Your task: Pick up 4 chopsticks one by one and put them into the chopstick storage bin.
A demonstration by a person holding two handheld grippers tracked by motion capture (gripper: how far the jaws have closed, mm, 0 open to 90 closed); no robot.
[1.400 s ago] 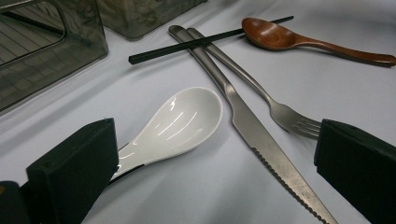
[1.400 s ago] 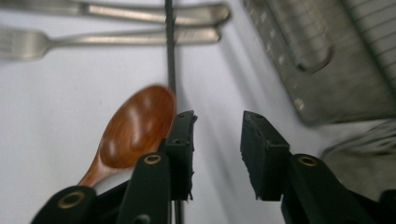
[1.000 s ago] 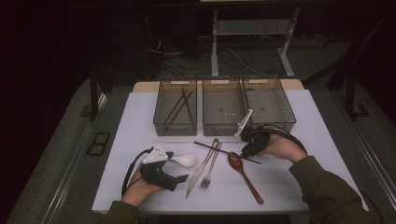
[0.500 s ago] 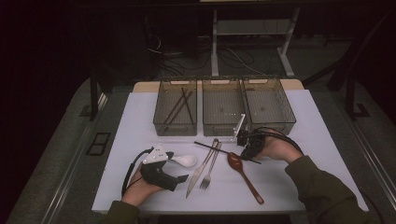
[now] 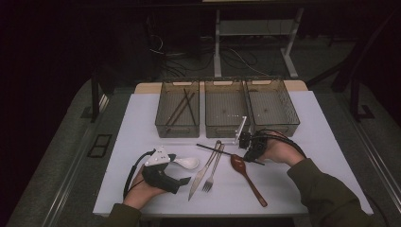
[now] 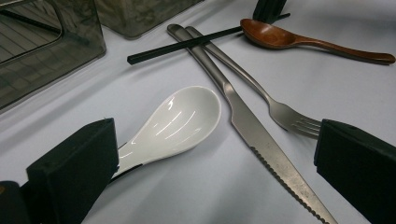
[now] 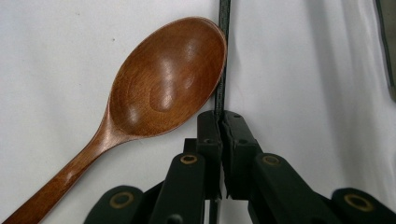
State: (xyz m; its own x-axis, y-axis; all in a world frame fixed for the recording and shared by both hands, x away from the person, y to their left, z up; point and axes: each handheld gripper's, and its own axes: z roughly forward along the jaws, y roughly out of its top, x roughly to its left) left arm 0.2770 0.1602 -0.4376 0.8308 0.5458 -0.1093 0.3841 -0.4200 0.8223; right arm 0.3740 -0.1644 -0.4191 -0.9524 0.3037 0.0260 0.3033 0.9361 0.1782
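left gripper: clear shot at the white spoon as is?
Probably yes. The left gripper is open, with the white spoon lying between its jaws on bare table; the knife beside the spoon lies apart from it.

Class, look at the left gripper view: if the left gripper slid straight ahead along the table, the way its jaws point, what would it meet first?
Most likely the white spoon, lying between the open left gripper jaws; the knife lies just beyond, though depth is hard to judge.

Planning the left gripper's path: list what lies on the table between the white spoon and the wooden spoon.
In the high view, a knife and a fork lie side by side between the white spoon and the wooden spoon; a black chopstick crosses their handles.
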